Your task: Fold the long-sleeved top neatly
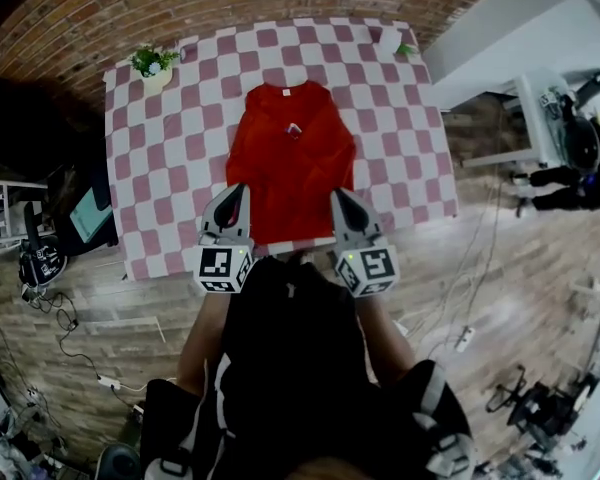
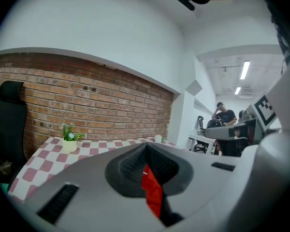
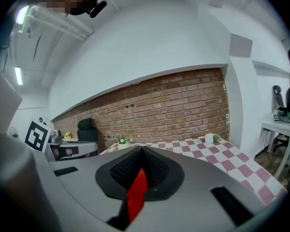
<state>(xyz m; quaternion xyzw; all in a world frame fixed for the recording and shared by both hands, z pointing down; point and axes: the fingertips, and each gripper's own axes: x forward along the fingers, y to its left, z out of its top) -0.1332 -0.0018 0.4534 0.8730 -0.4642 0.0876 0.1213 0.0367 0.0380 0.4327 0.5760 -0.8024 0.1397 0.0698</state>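
A red long-sleeved top (image 1: pixel 292 158) lies lengthwise on the pink-and-white checked table (image 1: pixel 180 158), collar at the far end and sleeves tucked in. My left gripper (image 1: pixel 238 190) is at the top's lower left edge and my right gripper (image 1: pixel 337 196) at its lower right edge. In the left gripper view the left gripper (image 2: pixel 146 164) is shut on a strip of the red top (image 2: pixel 152 192). In the right gripper view the right gripper (image 3: pixel 141 166) is likewise shut on the red top (image 3: pixel 135 195). Both grippers hide the corners they hold.
A small potted plant (image 1: pixel 152 65) stands at the table's far left corner, a white cup (image 1: pixel 390 40) at the far right. A brick wall runs behind the table. A white desk (image 1: pixel 540 98) and a seated person (image 2: pixel 225 115) are off to the right. Cables lie on the wooden floor.
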